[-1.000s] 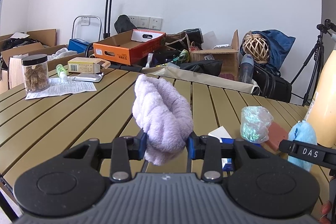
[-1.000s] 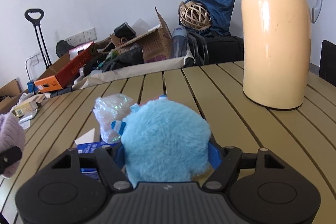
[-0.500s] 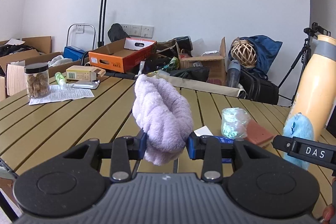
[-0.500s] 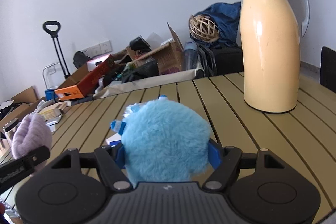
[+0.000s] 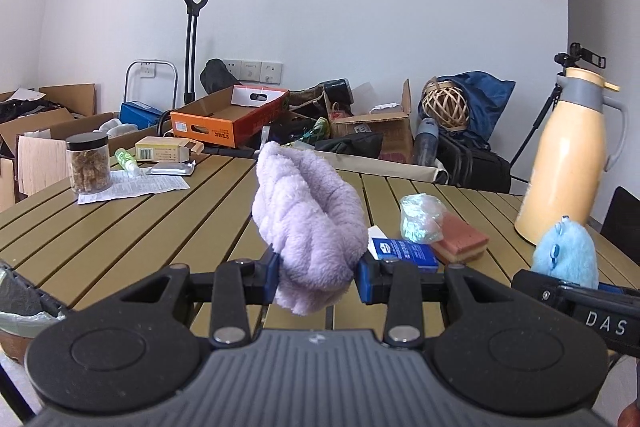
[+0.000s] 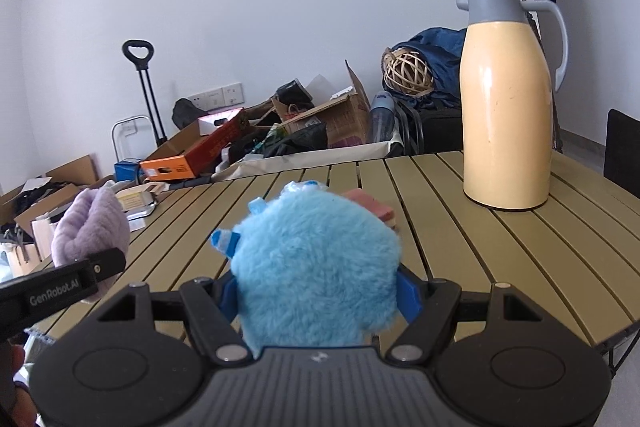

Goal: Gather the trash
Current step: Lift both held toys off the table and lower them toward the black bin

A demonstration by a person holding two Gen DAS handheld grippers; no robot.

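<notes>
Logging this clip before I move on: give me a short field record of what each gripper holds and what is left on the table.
left gripper: shut on the purple fluffy item, held above the slatted table
right gripper: shut on the blue fluffy item
still on table, middle: crumpled clear plastic, pink sponge, blue packet
on table, far left: jar on a printed sheet
on table, right: cream thermos jug, upright
</notes>
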